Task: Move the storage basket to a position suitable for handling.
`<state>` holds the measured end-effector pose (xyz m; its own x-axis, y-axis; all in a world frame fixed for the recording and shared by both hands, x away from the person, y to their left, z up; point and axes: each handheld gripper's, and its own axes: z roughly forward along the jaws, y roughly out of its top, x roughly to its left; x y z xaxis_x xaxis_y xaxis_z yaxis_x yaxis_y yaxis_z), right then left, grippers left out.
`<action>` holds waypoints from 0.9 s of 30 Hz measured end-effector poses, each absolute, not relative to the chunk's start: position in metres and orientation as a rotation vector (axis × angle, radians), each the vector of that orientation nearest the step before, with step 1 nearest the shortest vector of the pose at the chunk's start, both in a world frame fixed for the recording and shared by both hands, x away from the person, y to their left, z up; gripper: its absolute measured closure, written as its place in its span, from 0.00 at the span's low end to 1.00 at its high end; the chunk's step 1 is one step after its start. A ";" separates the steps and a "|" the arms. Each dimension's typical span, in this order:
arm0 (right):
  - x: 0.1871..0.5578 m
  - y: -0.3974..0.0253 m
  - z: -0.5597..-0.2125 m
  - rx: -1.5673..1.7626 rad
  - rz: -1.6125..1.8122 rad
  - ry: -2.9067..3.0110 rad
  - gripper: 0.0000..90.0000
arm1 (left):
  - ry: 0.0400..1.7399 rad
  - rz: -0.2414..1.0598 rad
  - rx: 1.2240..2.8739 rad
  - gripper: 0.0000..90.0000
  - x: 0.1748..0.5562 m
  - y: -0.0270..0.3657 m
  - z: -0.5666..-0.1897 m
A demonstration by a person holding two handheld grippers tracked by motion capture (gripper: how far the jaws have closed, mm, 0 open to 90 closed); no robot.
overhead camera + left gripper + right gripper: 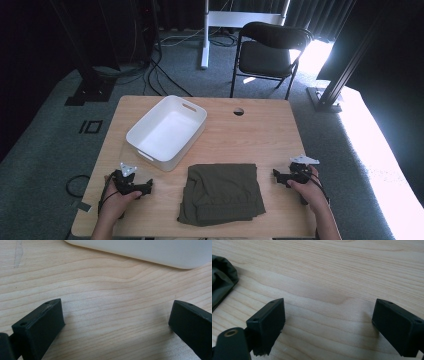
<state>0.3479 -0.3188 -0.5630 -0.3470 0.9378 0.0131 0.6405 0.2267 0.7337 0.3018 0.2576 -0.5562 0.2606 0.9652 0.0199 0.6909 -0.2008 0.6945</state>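
Observation:
A folded olive-green garment [221,192] lies flat at the front middle of the wooden table [260,135]. A white rectangular bin [167,131] stands empty behind it, to the left. My left gripper [148,186] rests on the table left of the garment, open, with bare wood between its jaws [116,322]; the bin's white wall [150,251] is just ahead of it. My right gripper [276,176] rests right of the garment, open over bare wood [328,317], and a corner of the green garment [222,280] shows at its left.
A round cable hole [238,111] is in the table's far edge. Behind the table stand a black folding chair [267,52] and a white desk leg [205,35]. Cables lie on the grey carpet.

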 end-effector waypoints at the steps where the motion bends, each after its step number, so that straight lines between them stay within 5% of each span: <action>1: 0.348 -0.319 -0.563 1.454 0.915 2.068 0.12 | 1.495 0.626 1.968 0.01 0.302 0.258 -0.556; 27: 0.390 -0.282 -0.553 1.389 0.947 2.098 0.12 | 1.460 0.604 1.986 0.01 0.308 0.258 -0.551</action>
